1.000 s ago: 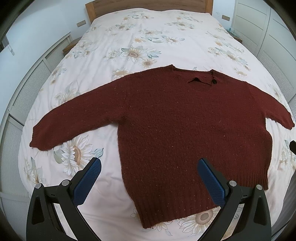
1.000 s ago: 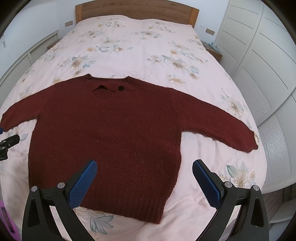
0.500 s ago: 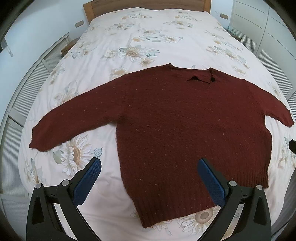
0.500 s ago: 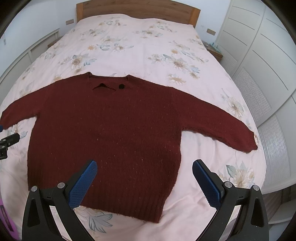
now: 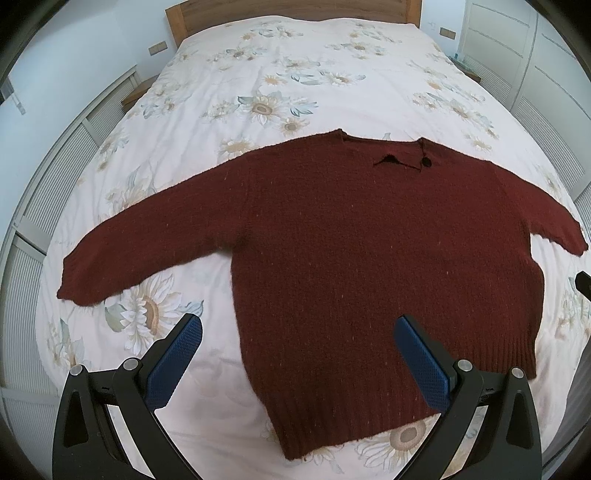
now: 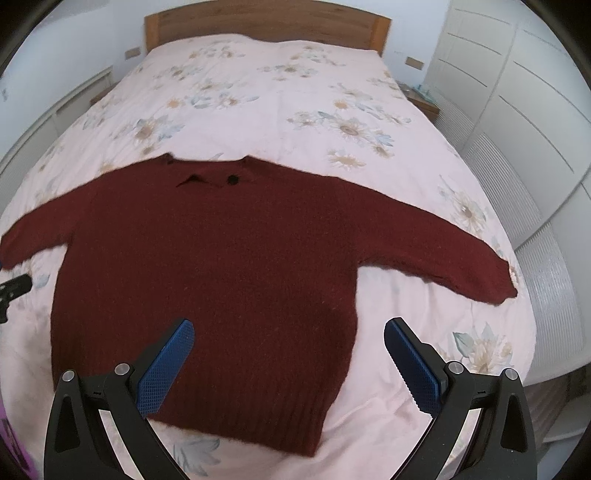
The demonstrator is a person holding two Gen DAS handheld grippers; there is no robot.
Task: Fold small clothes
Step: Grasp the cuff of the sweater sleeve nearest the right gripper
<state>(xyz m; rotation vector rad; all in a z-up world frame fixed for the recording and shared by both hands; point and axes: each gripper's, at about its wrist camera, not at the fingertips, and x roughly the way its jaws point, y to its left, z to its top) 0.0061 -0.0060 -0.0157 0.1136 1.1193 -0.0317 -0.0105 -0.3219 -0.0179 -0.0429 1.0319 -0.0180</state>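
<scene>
Item: one dark red sweater [image 5: 369,258] [image 6: 207,277], laid flat and face up on our bed [image 5: 258,74] [image 6: 280,85], both sleeves spread out to left and right, neck toward the far wooden headboard [image 5: 291,7] [image 6: 258,26], ribbed hem nearest us. A dark button [image 5: 427,161] [image 6: 232,180] sits at the collar. The bedcover is pale with a sunflower print.

Left gripper [image 5: 297,356]: we hold it above the near left part of the hem, its blue pads [image 5: 173,360] wide apart, gripping nothing.

Right gripper [image 6: 288,363]: above the near right part of the hem, blue pads [image 6: 413,369] likewise wide apart and empty.

White cupboard doors [image 6: 517,110] stand to the right.
</scene>
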